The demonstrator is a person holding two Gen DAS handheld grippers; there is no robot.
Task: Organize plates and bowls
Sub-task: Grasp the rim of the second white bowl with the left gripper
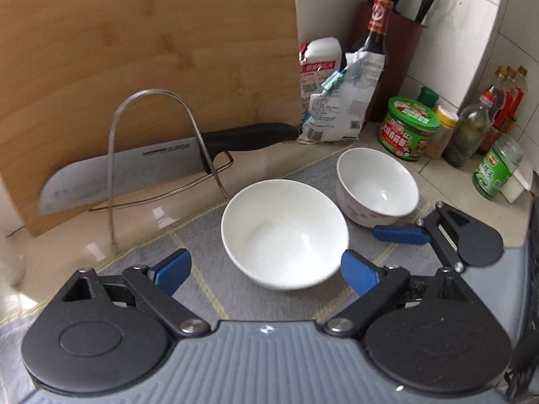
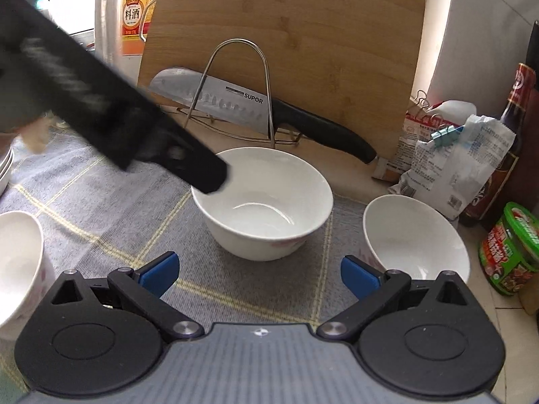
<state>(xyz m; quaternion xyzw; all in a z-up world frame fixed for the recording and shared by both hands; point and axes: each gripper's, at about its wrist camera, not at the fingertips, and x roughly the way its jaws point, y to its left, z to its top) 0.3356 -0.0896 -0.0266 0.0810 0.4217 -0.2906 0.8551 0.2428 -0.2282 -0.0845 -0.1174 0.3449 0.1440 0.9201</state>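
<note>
knife blade [image 2: 219,99]: SUPOR; orange bottle [image 2: 134,13]: 料酒

A plain white bowl [image 1: 284,232] stands upright and empty on the grey checked mat [image 1: 202,235], in front of the propped knife. Just beside it to the right, apart from it, sits a second white bowl [image 1: 377,187] with a faint pink pattern on its outer wall, also upright and empty. In the right wrist view a third white bowl [image 2: 18,262] and a stack of white plates [image 2: 5,168] show at the left edge.
</note>
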